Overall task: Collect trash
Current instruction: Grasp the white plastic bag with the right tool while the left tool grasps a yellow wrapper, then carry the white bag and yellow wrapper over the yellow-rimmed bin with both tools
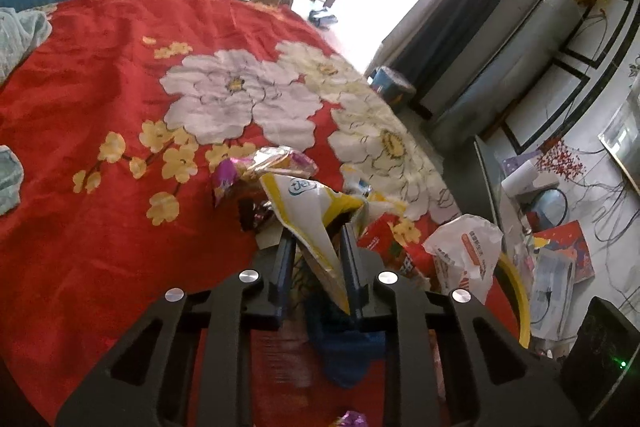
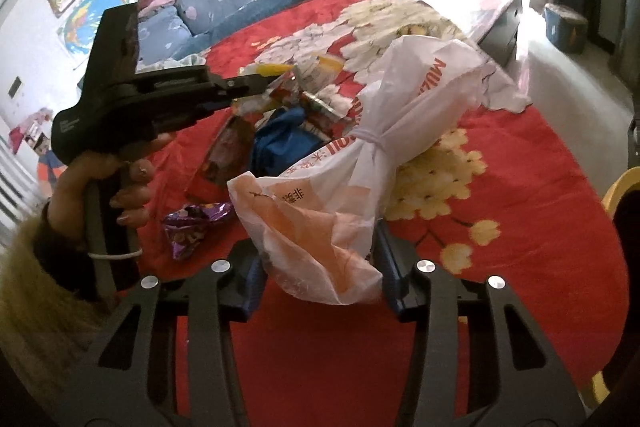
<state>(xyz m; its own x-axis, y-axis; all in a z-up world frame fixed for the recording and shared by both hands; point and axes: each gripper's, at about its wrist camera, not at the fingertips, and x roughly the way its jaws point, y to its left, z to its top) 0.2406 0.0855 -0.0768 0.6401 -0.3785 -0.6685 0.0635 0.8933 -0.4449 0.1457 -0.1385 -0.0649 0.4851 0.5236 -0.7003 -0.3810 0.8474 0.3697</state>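
Observation:
My left gripper (image 1: 316, 239) is shut on a white and yellow wrapper (image 1: 308, 211), held over a pile of wrappers (image 1: 260, 171) on the red flowered cloth (image 1: 120, 67). It also shows in the right wrist view (image 2: 264, 83), over the same pile (image 2: 304, 87). My right gripper (image 2: 316, 247) has its jaws wide apart around the lower end of a white and orange plastic bag (image 2: 360, 147) lying on the cloth; no firm grip shows. A purple foil wrapper (image 2: 192, 223) lies left of the bag, and a blue cloth item (image 2: 280, 143) behind it.
The round table's edge (image 1: 400, 99) drops to the floor at right. A yellow chair rim (image 1: 516, 291) stands close by the table. A sofa (image 2: 224, 3) lies beyond the table. Boxes and cables (image 1: 560, 227) clutter the floor at right.

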